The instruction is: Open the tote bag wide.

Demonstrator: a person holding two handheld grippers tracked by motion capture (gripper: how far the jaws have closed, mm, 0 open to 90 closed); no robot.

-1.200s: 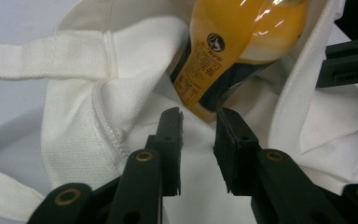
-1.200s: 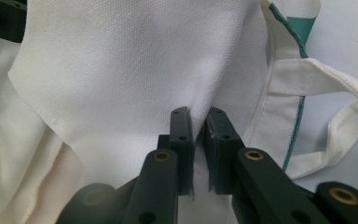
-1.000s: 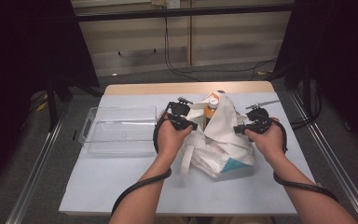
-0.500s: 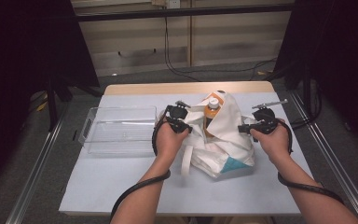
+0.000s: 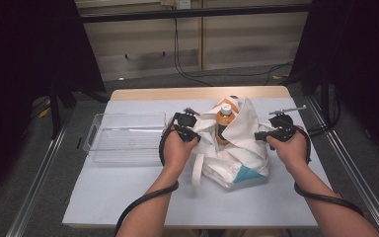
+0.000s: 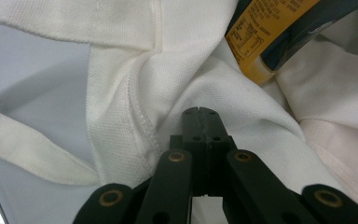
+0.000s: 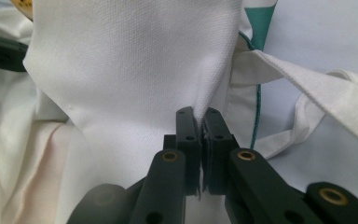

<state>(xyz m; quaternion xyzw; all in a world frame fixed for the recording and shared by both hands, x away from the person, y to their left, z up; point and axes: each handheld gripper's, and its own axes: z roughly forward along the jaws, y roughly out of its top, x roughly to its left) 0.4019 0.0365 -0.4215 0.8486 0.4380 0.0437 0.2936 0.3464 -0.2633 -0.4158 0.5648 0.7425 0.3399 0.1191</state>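
Pale grey sheeting covers the counter, which stands on a dark floor with black cables trailing along the far wall. At the left of the counter sits a clear plastic tray, its right wall just beside the person's left hand. Right of centre lies a white cloth bag with a teal patch at its near right corner and loose white straps spilling toward the near edge. An orange bottle with a white cap stands upright inside the bag's mouth, its yellow label visible in the left gripper view at upper right. Left claw is at the bag's left rim; the left gripper view shows its jaws pressed together with white fabric of the bag directly behind the tips, and a thin edge of cloth appears between the jaw bases, so it is clenched on the bag. Right claw is at the bag's right rim, where a raised flap of cloth peaks between the two hands; the right gripper view shows its jaws clamped on a fold of that white cloth, pinched at the tips. Both forearms enter from the near edge, with cables looping below them.
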